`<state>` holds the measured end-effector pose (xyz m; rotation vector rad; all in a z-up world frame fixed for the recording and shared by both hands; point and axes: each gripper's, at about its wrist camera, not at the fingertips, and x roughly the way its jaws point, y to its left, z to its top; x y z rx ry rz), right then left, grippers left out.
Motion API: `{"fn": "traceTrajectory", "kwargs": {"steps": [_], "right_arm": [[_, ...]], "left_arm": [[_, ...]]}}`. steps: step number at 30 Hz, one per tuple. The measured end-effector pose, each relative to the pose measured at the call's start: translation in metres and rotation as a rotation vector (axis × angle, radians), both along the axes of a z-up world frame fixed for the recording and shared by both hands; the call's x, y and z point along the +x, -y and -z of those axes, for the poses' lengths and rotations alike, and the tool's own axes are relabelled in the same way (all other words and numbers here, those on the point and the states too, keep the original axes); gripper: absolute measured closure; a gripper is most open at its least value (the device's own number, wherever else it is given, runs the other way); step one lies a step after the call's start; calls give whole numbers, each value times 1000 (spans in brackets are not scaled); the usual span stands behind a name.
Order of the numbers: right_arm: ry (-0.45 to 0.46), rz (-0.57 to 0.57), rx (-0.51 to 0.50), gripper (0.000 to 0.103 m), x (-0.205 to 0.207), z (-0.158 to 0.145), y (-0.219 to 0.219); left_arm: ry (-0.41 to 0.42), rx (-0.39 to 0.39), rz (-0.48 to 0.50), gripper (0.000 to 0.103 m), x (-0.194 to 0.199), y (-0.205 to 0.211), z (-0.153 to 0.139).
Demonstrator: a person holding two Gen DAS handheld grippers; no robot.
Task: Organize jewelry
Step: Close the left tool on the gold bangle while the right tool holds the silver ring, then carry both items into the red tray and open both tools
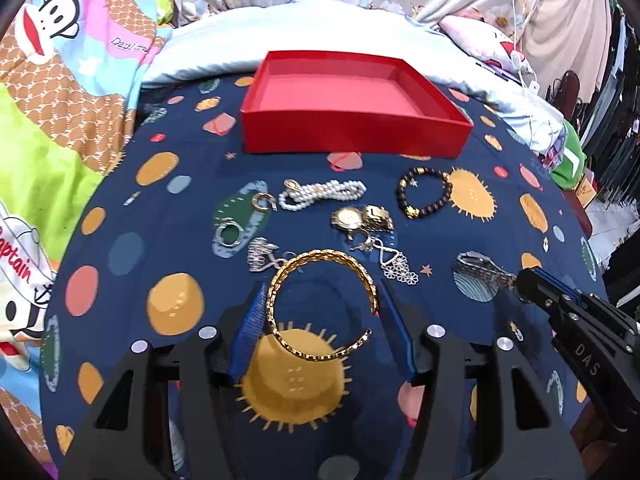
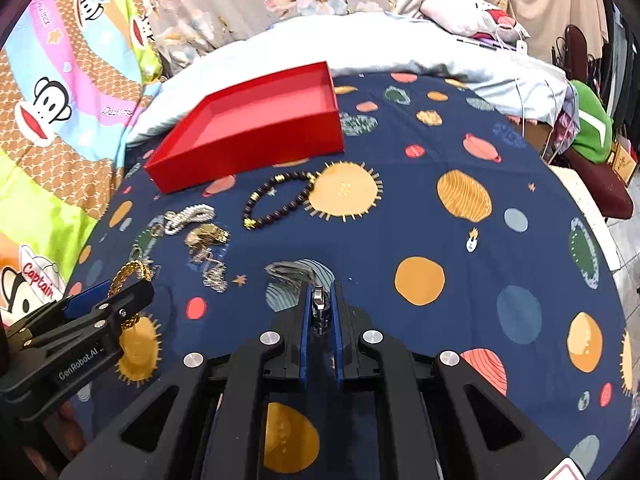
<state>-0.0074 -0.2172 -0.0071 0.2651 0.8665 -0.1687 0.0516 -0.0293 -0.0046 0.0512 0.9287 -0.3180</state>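
Observation:
A red box [image 1: 352, 128] stands open and empty at the far side of the dark blue planet-print cloth [image 1: 160, 208]; it also shows in the right wrist view [image 2: 256, 140]. My left gripper [image 1: 324, 292] is open, its blue pads on either side of a gold bangle [image 1: 320, 304] lying on the cloth. My right gripper [image 2: 320, 288] is shut on one end of a silver watch [image 2: 318, 304], whose band [image 1: 480, 270] trails on the cloth. Loose jewelry lies between: pearl strand [image 1: 324, 192], dark bead bracelet [image 1: 424, 196], gold watch [image 1: 360, 218], silver pendants [image 1: 396, 266].
Rings [image 1: 264, 202] and a silver clip [image 1: 230, 234] lie left of the pearls. A pale pillow [image 1: 280, 40] sits behind the box. Cartoon-print bedding [image 1: 60, 80] is at the left. Chairs and clutter [image 2: 592, 140] stand past the bed's right edge.

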Motion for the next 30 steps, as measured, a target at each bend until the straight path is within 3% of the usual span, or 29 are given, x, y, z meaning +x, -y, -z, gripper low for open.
{"fn": "traceTrajectory", "kwargs": {"steps": [19,27,30], "right_arm": [[90,-64,-28,95,7,-64,-6],[149,-145,-75,95,65,-102,1],[173,-181,-92,95,108,-120,5]], "left_arm": [[62,-21,-61,49,18,-49,-42],[98,-40,-10,49,62,-37,-68],[136,-53,11,49,92,-24,-86]]}}
